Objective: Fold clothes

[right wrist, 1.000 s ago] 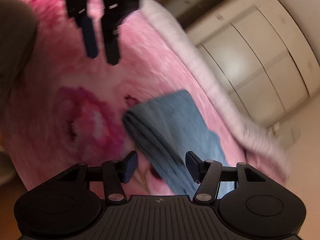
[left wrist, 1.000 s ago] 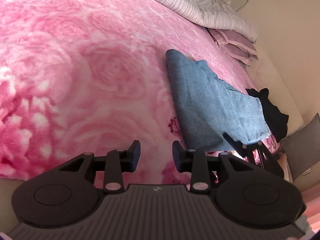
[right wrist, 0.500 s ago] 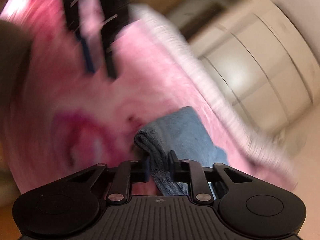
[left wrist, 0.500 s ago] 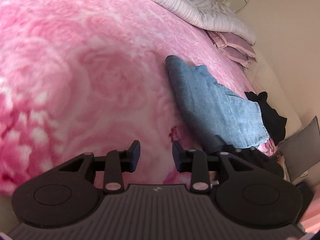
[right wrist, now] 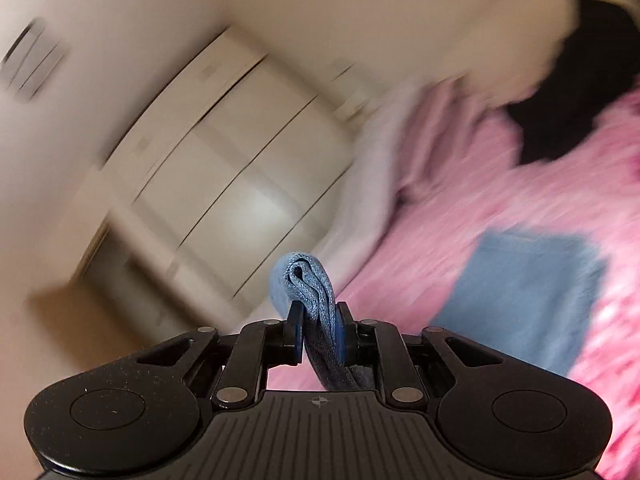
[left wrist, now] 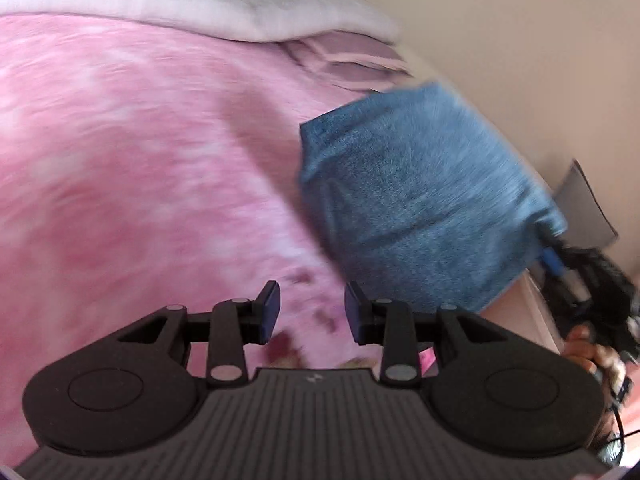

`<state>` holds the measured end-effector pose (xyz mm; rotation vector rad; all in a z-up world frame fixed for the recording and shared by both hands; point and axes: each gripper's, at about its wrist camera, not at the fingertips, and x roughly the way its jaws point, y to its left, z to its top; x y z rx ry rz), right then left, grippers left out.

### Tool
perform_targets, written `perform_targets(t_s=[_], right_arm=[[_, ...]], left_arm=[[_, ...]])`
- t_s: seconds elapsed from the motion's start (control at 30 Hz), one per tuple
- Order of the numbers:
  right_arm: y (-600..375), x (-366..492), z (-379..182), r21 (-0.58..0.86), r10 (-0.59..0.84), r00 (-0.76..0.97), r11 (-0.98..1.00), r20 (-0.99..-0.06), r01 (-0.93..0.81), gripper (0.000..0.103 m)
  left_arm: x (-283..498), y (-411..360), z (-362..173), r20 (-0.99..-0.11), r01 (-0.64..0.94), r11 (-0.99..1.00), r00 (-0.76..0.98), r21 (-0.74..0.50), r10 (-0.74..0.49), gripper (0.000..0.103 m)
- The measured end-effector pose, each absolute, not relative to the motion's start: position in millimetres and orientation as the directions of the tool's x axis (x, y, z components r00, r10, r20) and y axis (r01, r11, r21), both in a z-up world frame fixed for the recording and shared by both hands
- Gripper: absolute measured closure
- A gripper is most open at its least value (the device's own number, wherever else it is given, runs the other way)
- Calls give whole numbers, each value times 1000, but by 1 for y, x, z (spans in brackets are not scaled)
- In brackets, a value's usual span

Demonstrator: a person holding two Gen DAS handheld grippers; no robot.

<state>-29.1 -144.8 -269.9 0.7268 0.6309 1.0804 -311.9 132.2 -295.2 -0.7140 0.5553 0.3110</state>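
Denim jeans (right wrist: 316,292), soft, heavy: bunched fold pinched in right gripper (right wrist: 318,334); left gripper (left wrist: 311,312) agape at 6 o'clock.

A blue denim garment (left wrist: 420,204), folded into thick layers, hangs lifted above the pink bed, one bunched folded edge pinched in the right hand-held gripper (right wrist: 318,330) while its lower part still lies flat on the bedding

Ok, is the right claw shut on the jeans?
Shut: the right claw pinches a bunched fold of the jeans between its fingers.
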Motion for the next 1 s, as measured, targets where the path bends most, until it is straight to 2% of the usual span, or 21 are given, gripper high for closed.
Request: perform_targets(t_s=[0.1,0.17,0.2,0.27,0.33,0.4,0.43,0.47,0.5,0.63,0.7,0.77,0.83,0.87,0.9,1.0], right_arm=[[-173,21,-301,835,865,444,411,-232,-364,88],[-183,52,-335,858,818,456,476,-351,-194,83],[-188,62,-350,871,812,444,474,-378,-127,82],[-198,71,-367,910,838,423,408,-345,-66,74],[-203,67,-364,916,845,442,385,-301,-112,58],[-206,60,-359,912,850,456,374,-265,-166,57],[-207,56,-357,910,853,458,369,-251,-190,60],[-209,53,-354,895,848,462,391,-260,-214,75],[-212,52,-351,864,831,471,443,-296,-239,100],[-196,69,-343,803,808,485,514,-335,-301,101],[-195,65,-348,797,796,475,539,-375,-272,100],[-197,56,-353,797,782,462,560,-419,-227,87],[-208,35,-358,820,784,451,545,-426,-174,53],[-214,24,-361,839,796,438,522,-417,-151,46],[-217,14,-366,866,822,410,482,-395,-133,42],[-209,0,-384,918,885,311,387,-346,-82,41]], left_arm=[[-273,129,-304,-586,-412,742,810,-528,33,73],[-254,126,-312,-599,-402,745,801,-532,4,73],[-247,125,-315,-604,-397,746,797,-534,-8,73],[-237,123,-322,-617,-397,745,787,-536,-24,73],[-231,123,-328,-629,-405,740,777,-536,-30,73],[-226,121,-331,-634,-409,740,773,-535,-32,73],[-225,119,-330,-635,-408,741,772,-534,-32,73],[-223,118,-330,-635,-405,743,772,-532,-33,73],[-222,118,-329,-636,-405,746,771,-528,-31,73],[-219,117,-328,-644,-411,753,765,-514,-22,73],[-219,117,-330,-647,-415,751,763,-513,-20,73],[-221,118,-332,-647,-420,747,763,-516,-18,73],[-223,120,-334,-652,-431,742,758,-513,-11,73],[-224,121,-335,-656,-438,739,754,-512,-8,73],[-224,122,-336,-658,-442,736,753,-513,-7,73],[-228,125,-336,-659,-447,734,752,-511,-1,73]])
